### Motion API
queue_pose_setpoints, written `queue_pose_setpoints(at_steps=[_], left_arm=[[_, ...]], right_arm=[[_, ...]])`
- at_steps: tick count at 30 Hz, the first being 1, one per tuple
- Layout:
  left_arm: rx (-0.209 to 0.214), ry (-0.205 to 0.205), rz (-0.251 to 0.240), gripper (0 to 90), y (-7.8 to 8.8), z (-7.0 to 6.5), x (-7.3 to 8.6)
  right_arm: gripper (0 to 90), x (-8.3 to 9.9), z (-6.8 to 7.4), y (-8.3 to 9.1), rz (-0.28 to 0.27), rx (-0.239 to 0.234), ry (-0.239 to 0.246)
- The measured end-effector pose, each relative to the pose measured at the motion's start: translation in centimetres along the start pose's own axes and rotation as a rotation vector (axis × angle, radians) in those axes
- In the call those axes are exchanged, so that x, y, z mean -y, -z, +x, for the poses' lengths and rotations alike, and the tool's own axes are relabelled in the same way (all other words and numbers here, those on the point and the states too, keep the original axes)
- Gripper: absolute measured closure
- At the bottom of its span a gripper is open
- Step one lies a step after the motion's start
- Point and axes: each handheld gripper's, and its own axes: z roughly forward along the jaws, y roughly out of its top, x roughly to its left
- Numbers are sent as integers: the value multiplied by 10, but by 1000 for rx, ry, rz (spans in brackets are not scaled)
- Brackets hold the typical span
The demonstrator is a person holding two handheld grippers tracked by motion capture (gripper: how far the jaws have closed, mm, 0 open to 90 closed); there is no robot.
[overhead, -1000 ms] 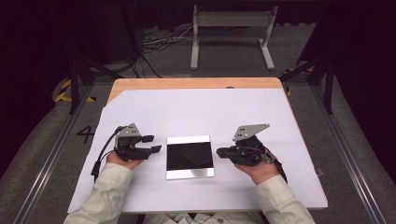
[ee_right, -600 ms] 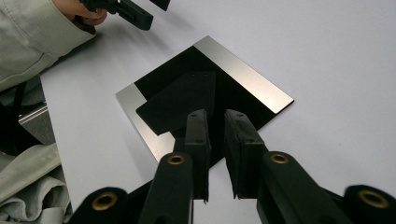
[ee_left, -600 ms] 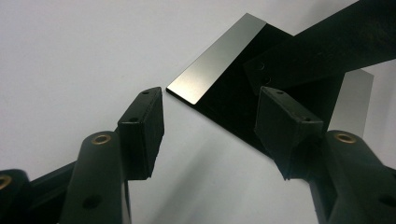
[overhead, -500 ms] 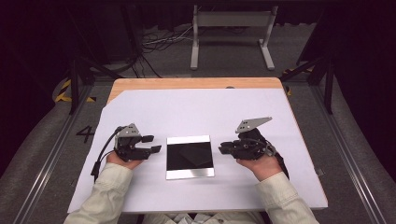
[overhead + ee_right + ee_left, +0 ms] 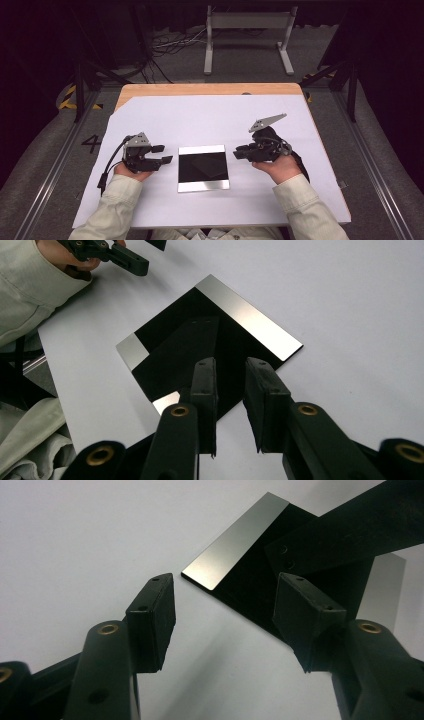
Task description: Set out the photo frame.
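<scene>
step: approach mirror plate (image 5: 203, 168) on surface (image 5: 210, 120) | right hand-held gripper (image 5: 243, 151) jaws just opening, empty, near right edge | left hand-held gripper (image 5: 162, 154) released, empty | tip: widen, pinch thin edge level

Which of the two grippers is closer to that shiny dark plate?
Left, narrowly. The left gripper sits just off the plate's left edge; the right gripper hovers slightly farther off its right edge.

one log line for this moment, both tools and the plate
left tool: open, beside plate | right tool: jaws just opening, narrow gap, nothing between | plate: flat on sheet, untouched
</scene>
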Motion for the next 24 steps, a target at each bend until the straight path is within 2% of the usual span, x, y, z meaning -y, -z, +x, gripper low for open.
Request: queue_pose_setpoints(at_steps=[1,5,6,10,17,24], left_arm=[[-19,-15,-6,427,1,0,0],[-30,-14,-6,425,1,2,1],[-30,-9,-9,424,1,3,2],[-28,-8,-14,422,1,2,2],[-25,-9,-14,421,1,2,2],[-23,-7,-12,421,1,2,2]], right_arm=[[735,-1,0,0,3,-1,-4],[714,-8,-5,-4,33,-15,-28],[706,-10,-7,-6,44,-28,-48],[691,-13,-8,-10,61,-39,-59],[647,-21,-9,-17,110,-24,-97],[608,-27,-13,-23,131,-44,-166]])
